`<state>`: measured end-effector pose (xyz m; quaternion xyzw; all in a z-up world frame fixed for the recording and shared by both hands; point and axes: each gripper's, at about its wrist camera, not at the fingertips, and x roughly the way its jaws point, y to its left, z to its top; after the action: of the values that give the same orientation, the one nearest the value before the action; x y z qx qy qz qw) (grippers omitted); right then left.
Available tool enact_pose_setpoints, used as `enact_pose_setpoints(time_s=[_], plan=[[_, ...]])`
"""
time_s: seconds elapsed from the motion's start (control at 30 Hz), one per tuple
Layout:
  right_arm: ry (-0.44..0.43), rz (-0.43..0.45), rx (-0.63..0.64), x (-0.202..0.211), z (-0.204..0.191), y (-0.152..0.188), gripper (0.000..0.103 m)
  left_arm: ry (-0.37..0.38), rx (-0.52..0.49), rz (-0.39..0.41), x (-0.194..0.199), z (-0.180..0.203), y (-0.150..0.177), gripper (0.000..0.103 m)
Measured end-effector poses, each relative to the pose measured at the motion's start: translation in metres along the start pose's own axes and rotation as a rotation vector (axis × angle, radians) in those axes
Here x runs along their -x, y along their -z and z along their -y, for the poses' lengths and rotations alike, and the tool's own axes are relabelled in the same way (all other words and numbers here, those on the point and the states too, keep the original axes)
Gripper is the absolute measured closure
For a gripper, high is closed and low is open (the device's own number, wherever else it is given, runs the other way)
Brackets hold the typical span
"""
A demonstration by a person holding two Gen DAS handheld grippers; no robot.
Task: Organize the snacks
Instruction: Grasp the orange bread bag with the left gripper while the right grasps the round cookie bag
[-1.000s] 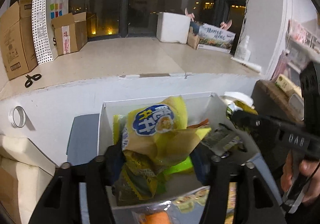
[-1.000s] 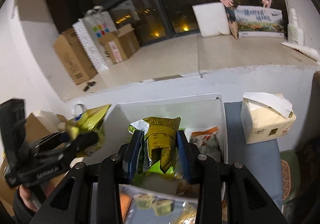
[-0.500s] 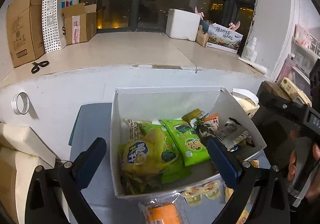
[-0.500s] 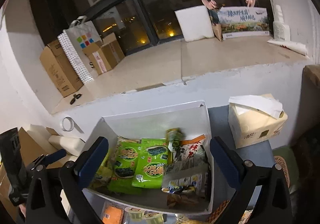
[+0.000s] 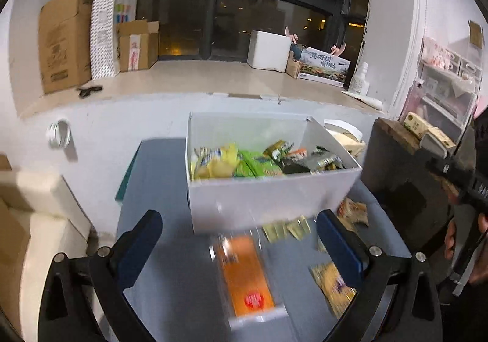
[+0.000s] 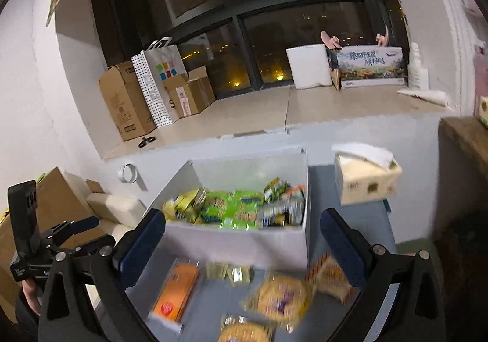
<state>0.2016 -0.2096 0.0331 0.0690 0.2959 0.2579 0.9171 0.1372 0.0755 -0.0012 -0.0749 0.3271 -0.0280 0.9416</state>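
A white box (image 5: 268, 195) (image 6: 238, 243) on the grey table holds several yellow and green snack packets (image 5: 235, 162) (image 6: 231, 208). In front of it lie an orange packet (image 5: 244, 275) (image 6: 175, 291), small yellow-green sachets (image 5: 286, 229) (image 6: 230, 272), round yellow cookie packs (image 6: 282, 296) and an orange-striped packet (image 6: 328, 278). My left gripper (image 5: 241, 244) is open and empty above the orange packet. My right gripper (image 6: 242, 246) is open and empty over the loose snacks. The other gripper shows at each view's edge (image 5: 457, 177) (image 6: 52, 238).
A tissue box (image 6: 366, 177) stands right of the white box. A dark wooden cabinet (image 5: 402, 177) is at the right. A tape roll (image 6: 128, 172) hangs on the white wall. Cardboard boxes (image 6: 128, 101) and scissors (image 5: 90, 90) sit on the ledge behind. A cream sofa (image 5: 33, 235) is at the left.
Both grippers let go of their snack packets into the white box, opened wide, then pulled back and down toward the loose snacks in front of it.
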Motion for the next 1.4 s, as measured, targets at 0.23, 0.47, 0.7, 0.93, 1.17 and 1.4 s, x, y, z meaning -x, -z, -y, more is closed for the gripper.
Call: enact_pose_setpoints(time_s=[0.23, 0.47, 0.7, 0.93, 1.17, 1.4], plan=[[0.121, -0.123, -0.004, -0.002, -0.001, 0.075, 0.000, -0.022, 0.085, -0.029, 0.020, -0.003, 0.054, 0.000], [0.177, -0.313, 0.051, -0.048, -0.013, 0.134, 0.000, -0.012, 0.101, -0.050, 0.026, 0.003, 0.087, 0.000], [0.218, -0.394, 0.153, -0.073, -0.031, 0.149, 0.000, -0.022, 0.123, -0.077, 0.021, -0.003, 0.092, 0.000], [0.241, -0.457, 0.185, -0.098, -0.031, 0.156, 0.000, -0.055, 0.106, -0.080, 0.019, -0.003, 0.093, 0.000], [0.159, -0.435, 0.179, -0.091, -0.034, 0.160, 0.024, -0.091, 0.061, -0.123, 0.001, 0.006, 0.091, 0.000], [0.170, -0.273, 0.103, -0.042, -0.018, 0.140, 0.024, -0.133, 0.002, -0.177, -0.044, 0.022, 0.079, 0.000]])
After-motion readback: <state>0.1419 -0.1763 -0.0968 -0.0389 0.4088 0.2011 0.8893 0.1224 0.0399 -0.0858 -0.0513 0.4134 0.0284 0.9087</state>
